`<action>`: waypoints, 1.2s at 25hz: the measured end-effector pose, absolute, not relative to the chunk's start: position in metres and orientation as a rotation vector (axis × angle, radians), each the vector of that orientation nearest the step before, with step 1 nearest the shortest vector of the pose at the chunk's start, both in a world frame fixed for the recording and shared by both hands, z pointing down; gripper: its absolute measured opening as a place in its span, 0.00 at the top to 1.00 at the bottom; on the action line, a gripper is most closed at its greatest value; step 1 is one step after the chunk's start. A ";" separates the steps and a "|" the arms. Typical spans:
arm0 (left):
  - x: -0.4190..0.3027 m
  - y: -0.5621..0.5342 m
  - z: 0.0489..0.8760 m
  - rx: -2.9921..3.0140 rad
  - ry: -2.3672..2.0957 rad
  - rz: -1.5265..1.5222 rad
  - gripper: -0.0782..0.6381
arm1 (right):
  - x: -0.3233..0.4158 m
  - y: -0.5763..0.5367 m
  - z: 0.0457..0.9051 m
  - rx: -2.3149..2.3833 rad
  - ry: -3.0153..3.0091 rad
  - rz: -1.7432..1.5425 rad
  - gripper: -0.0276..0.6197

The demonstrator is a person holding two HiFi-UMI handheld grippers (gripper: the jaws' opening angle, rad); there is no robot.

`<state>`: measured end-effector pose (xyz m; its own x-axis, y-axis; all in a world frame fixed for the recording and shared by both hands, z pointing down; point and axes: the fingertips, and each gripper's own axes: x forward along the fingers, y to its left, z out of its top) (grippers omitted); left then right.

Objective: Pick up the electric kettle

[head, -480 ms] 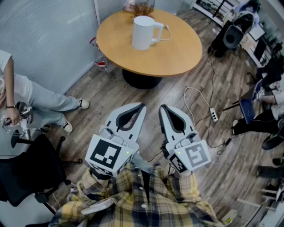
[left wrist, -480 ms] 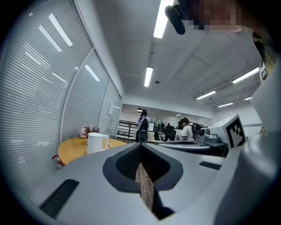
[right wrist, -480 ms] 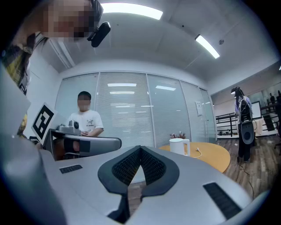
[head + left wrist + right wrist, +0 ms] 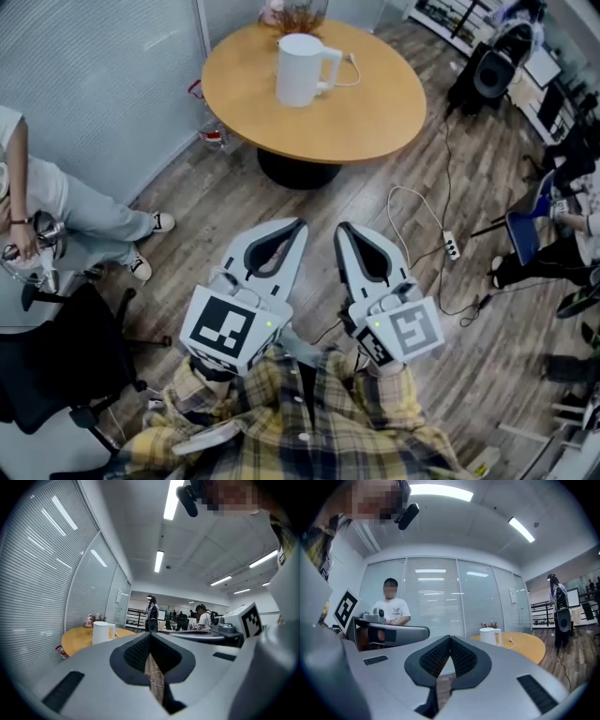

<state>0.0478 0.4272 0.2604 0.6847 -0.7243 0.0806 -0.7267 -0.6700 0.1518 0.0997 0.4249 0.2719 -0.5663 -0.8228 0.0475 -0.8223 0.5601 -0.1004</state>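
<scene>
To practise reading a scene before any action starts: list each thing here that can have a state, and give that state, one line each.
electric kettle: upright on the wooden table, untouched.
left gripper: jaws shut, empty, far from the kettle.
right gripper: jaws shut, empty, far from the kettle.
white cable: lying on the table beside the kettle's handle.

Holds left claw (image 4: 295, 226) and right claw (image 4: 343, 229) level, side by side, jaws pressed together, nothing between them.
</scene>
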 end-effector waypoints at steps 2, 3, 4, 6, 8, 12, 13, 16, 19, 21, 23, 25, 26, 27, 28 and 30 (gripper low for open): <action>0.049 0.426 0.262 2.718 -1.188 0.023 0.89 | 0.101 0.423 0.273 -1.457 2.773 -0.177 0.91; 0.048 0.424 0.262 2.713 -1.193 0.023 0.89 | 0.101 0.420 0.274 -1.453 2.775 -0.178 0.91; 0.047 0.422 0.262 2.708 -1.200 0.023 0.89 | 0.100 0.418 0.274 -1.448 2.779 -0.177 0.91; 0.044 0.416 0.263 2.703 -1.212 0.022 0.89 | 0.098 0.412 0.274 -1.440 2.784 -0.178 0.91; 0.041 0.409 0.264 2.706 -1.217 0.023 0.89 | 0.094 0.406 0.276 -1.436 2.787 -0.180 0.91; 0.034 0.388 0.267 2.707 -1.204 0.016 0.89 | 0.087 0.385 0.278 -1.445 2.796 -0.192 0.91; 0.031 0.379 0.265 2.704 -1.199 0.011 0.89 | 0.084 0.375 0.278 -1.449 2.800 -0.193 0.91; 0.016 0.341 0.257 2.700 -1.188 -0.001 0.89 | 0.069 0.339 0.271 -1.463 2.800 -0.198 0.91; -0.002 0.300 0.255 2.701 -1.169 0.008 0.89 | 0.052 0.299 0.268 -1.483 2.787 -0.201 0.91; -0.011 0.276 0.258 2.711 -1.157 0.018 0.89 | 0.043 0.275 0.270 -1.498 2.774 -0.196 0.91; -0.018 0.256 0.262 2.722 -1.149 0.020 0.89 | 0.037 0.256 0.273 -1.512 2.767 -0.188 0.91; -0.025 0.236 0.264 2.728 -1.143 0.017 0.89 | 0.033 0.237 0.276 -1.530 2.760 -0.186 0.91; -0.029 0.226 0.264 2.732 -1.139 0.018 0.89 | 0.030 0.228 0.277 -1.540 2.753 -0.187 0.91; -0.033 0.217 0.263 2.737 -1.134 0.021 0.89 | 0.028 0.218 0.276 -1.551 2.744 -0.187 0.91; -0.037 0.208 0.263 2.742 -1.128 0.026 0.89 | 0.026 0.209 0.276 -1.563 2.734 -0.188 0.91; -0.045 0.191 0.264 2.750 -1.118 0.037 0.89 | 0.021 0.192 0.277 -1.585 2.717 -0.190 0.91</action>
<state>-0.0447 0.1909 0.2644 0.7180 -0.6905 0.0878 -0.6948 -0.7035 0.1495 0.0210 0.1920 0.2770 -0.4941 -0.8667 0.0685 -0.8678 0.4869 -0.0992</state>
